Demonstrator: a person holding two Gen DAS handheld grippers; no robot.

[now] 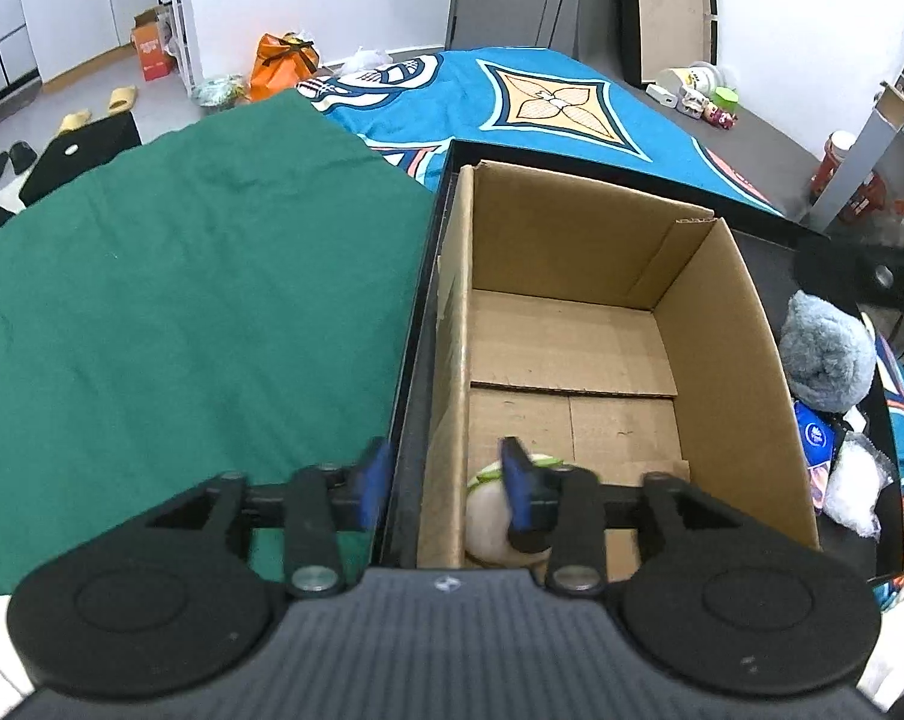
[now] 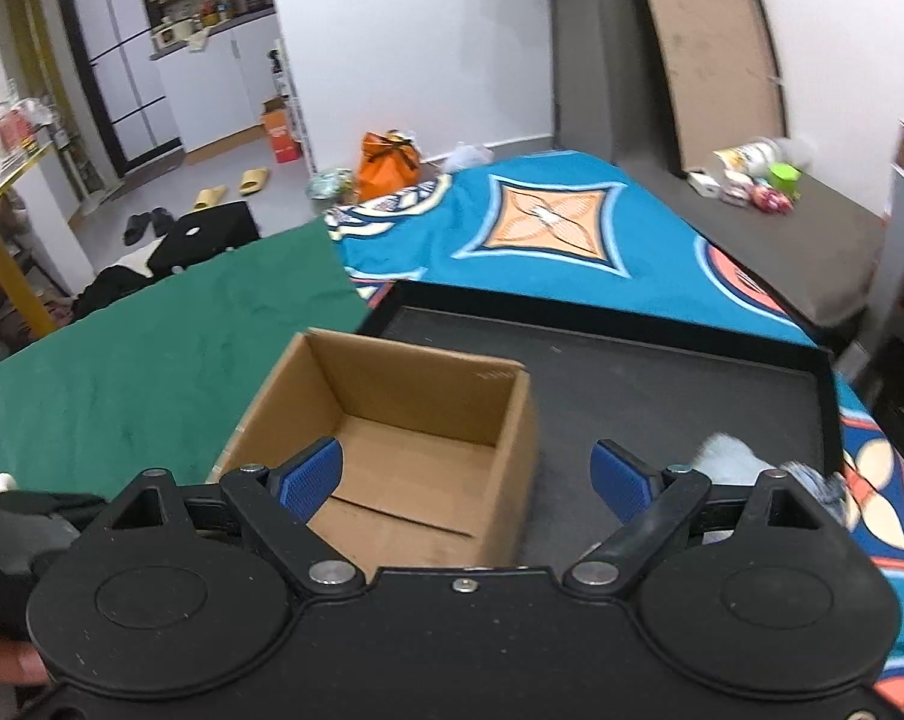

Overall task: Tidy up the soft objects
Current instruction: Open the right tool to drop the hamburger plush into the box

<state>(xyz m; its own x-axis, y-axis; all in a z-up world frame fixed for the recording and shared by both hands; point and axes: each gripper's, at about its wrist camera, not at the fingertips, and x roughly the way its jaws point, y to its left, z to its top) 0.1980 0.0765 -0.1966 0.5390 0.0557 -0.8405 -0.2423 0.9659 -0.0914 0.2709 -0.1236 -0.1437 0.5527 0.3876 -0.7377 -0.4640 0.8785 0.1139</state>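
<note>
Left wrist view. Green cloth (image 1: 170, 300) fills the 9 to 11 o'clock part, rumpled, lying flat. Beyond it at 12 o'clock, a blue patterned blanket (image 1: 512, 96) with an orange diamond motif. Left gripper (image 1: 446, 483) sits at 6 o'clock, its blue pads partly spread and pinching nothing; the left pad hangs over the black tray's rim (image 1: 419, 324), the right pad over the inside of the cardboard box (image 1: 722, 348). Directly below the right pad, in the box's near left corner, lies a pale round soft toy (image 1: 488, 516) with a green band on top (partly hidden by the finger, so contact between pad and toy cannot be told). The rest of the box floor is bare cardboard. At 3 o'clock, outside the box's right wall, a grey fluffy rolled cloth (image 1: 827, 360); just below it a blue packet (image 1: 815, 438) and a white fuzzy item (image 1: 857, 483), all close together.

Right wrist view. Green cloth (image 2: 152, 372) at 9 o'clock, blue blanket (image 2: 548, 228) at 12 to 1 o'clock. The cardboard box (image 2: 512, 414) stands at centre on the left part of the black tray (image 2: 662, 396), open top, no contents visible from this angle. Right gripper (image 2: 467, 480) at 6 o'clock, fingers spread wide, nothing between them: left pad over the box's near edge, right pad over bare tray. At 4 o'clock, behind the right finger, a pale blue-white fluffy item (image 2: 731, 456), blurred. An orange bag (image 2: 389, 165) rests on the floor at 11 o'clock.
</note>
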